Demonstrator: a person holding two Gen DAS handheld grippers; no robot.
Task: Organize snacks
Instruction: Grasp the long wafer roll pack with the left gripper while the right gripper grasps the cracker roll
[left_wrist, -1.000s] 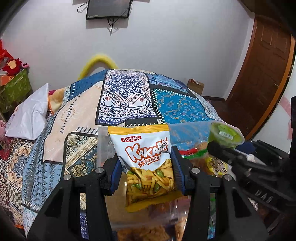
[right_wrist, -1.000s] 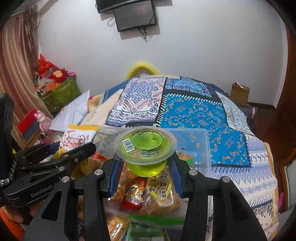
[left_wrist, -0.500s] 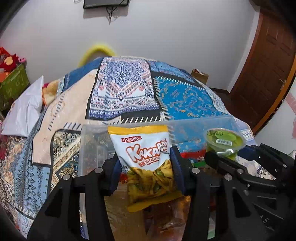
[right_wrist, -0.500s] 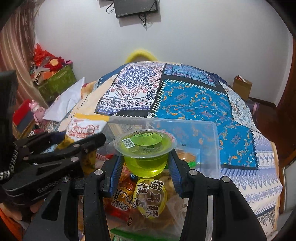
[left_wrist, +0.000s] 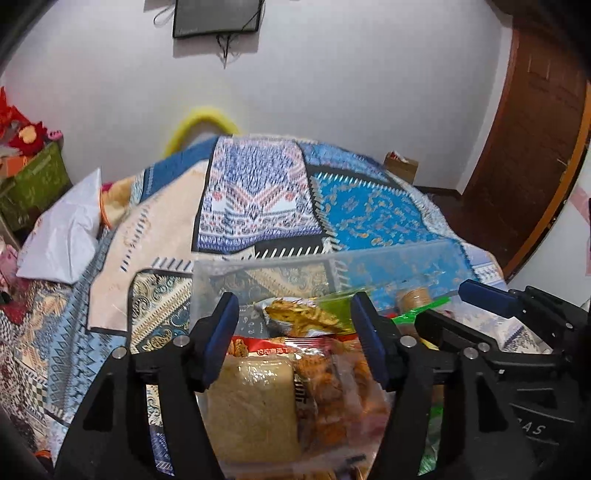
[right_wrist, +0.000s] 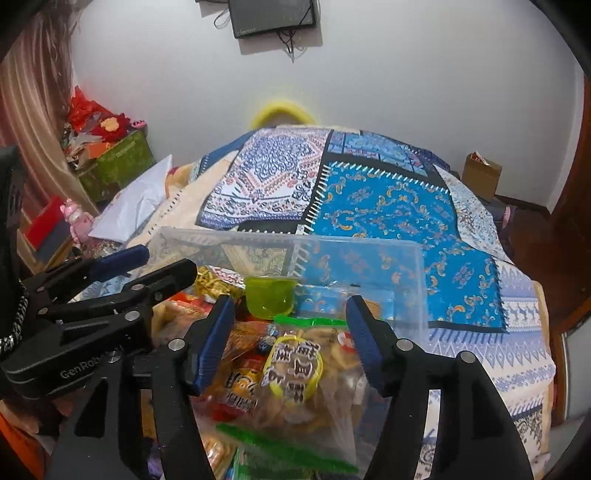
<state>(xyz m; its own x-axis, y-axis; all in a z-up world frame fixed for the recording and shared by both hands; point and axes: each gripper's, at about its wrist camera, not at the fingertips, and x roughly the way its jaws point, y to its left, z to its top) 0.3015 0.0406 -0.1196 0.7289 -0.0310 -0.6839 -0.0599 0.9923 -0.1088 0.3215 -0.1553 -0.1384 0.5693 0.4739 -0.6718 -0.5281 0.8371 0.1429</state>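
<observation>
Left gripper (left_wrist: 295, 332): jaws apart, empty, above bagged snacks. Right gripper (right_wrist: 290, 325): jaws apart, empty, beside it. Clear plastic bin (right_wrist: 406, 273): on patterned bedspread (right_wrist: 388, 199), holding the snacks. Kakaa snack bag (left_wrist: 299, 317): lying inside the bin. Green jelly cup (right_wrist: 271, 297): inside, near far wall.

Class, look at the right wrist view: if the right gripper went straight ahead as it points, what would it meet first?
Probably the green jelly cup lying in the clear plastic bin, straight ahead of the open right gripper; depth is uncertain.
</observation>
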